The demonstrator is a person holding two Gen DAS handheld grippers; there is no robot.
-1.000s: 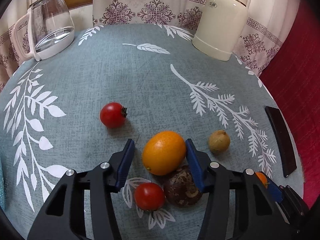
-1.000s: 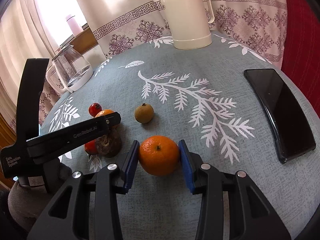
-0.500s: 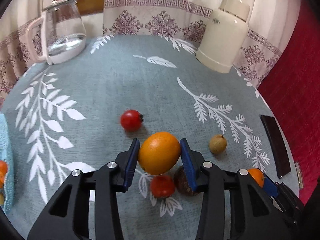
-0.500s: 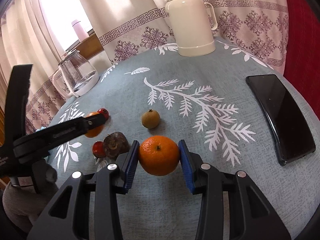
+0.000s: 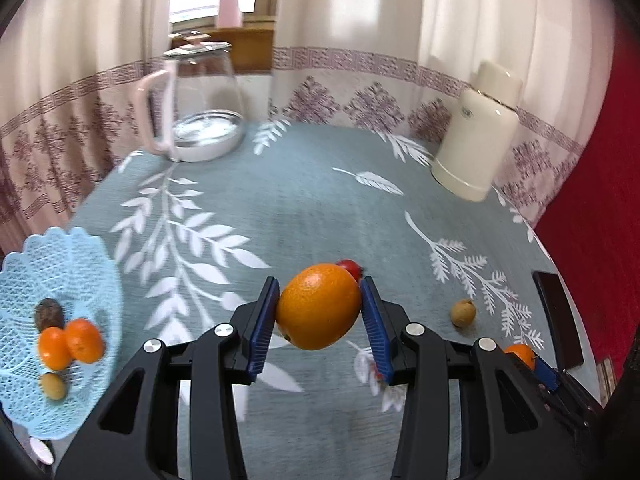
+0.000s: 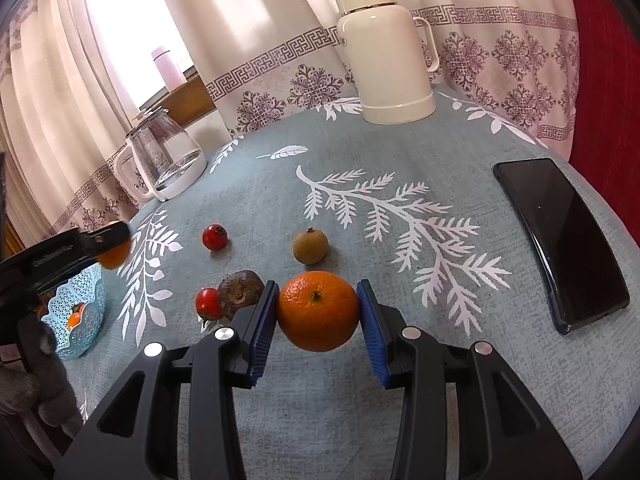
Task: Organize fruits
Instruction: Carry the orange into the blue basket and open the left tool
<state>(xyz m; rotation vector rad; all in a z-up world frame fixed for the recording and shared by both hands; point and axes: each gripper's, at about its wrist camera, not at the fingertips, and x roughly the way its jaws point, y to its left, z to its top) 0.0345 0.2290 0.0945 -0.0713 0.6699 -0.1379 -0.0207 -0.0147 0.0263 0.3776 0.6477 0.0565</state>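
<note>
Both claws, left (image 5: 319, 318) and right (image 6: 318, 312), each clamp an orange, basket (image 5: 24, 264) part-filled, four fruits left on the table

Teal tablecloth (image 6: 460, 360) with white leaves; pale-blue lattice basket (image 5: 60, 264)

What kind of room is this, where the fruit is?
Probably a home dining or sitting room: a table under a leaf-print tablecloth, patterned curtains, and a cream thermos beside a glass kettle.
</note>
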